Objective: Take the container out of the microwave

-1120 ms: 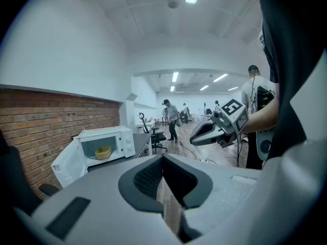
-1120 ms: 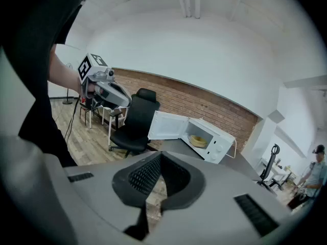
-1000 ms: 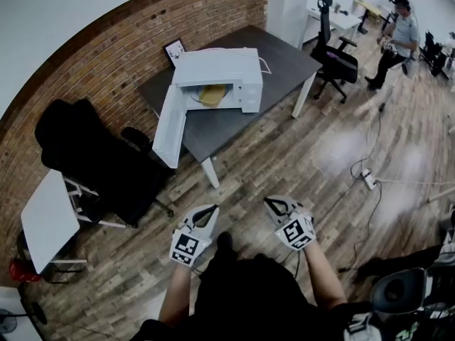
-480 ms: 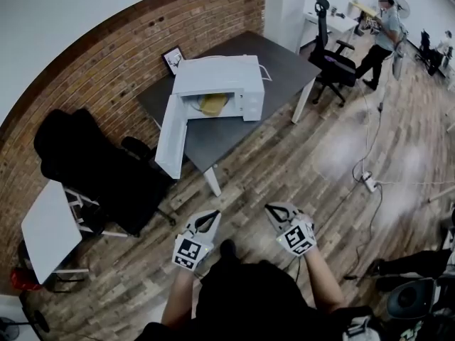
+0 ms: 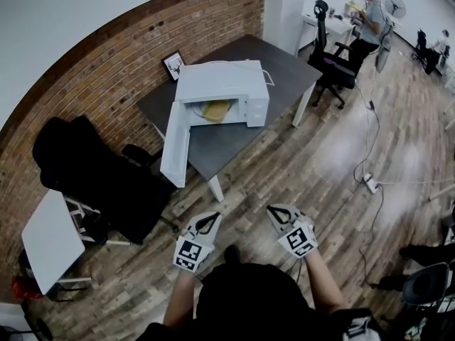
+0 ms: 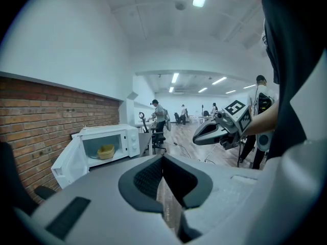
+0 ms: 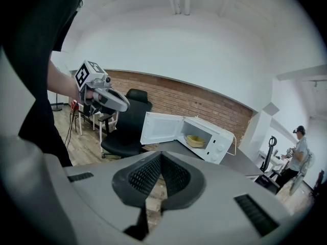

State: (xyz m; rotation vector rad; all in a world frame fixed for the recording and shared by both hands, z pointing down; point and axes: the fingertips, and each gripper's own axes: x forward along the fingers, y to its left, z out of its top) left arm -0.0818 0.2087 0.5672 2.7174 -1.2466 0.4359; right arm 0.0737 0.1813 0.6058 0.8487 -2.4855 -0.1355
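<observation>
The yellow container [image 5: 217, 109] sits inside the open microwave [image 5: 222, 77] on the bench [image 5: 284, 61]. It is straight ahead and well apart from both grippers. The left gripper [image 5: 208, 221] and the right gripper [image 5: 274, 211] are pinched together, holding nothing. The left one looks more in line with it.

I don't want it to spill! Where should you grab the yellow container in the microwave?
Probably by its front rim, coming straight in through the open front. The yellow container sits upright inside the microwave, which walls it in on every other side, and the door stands wide open. It is too far off to make out any finer shape.
</observation>
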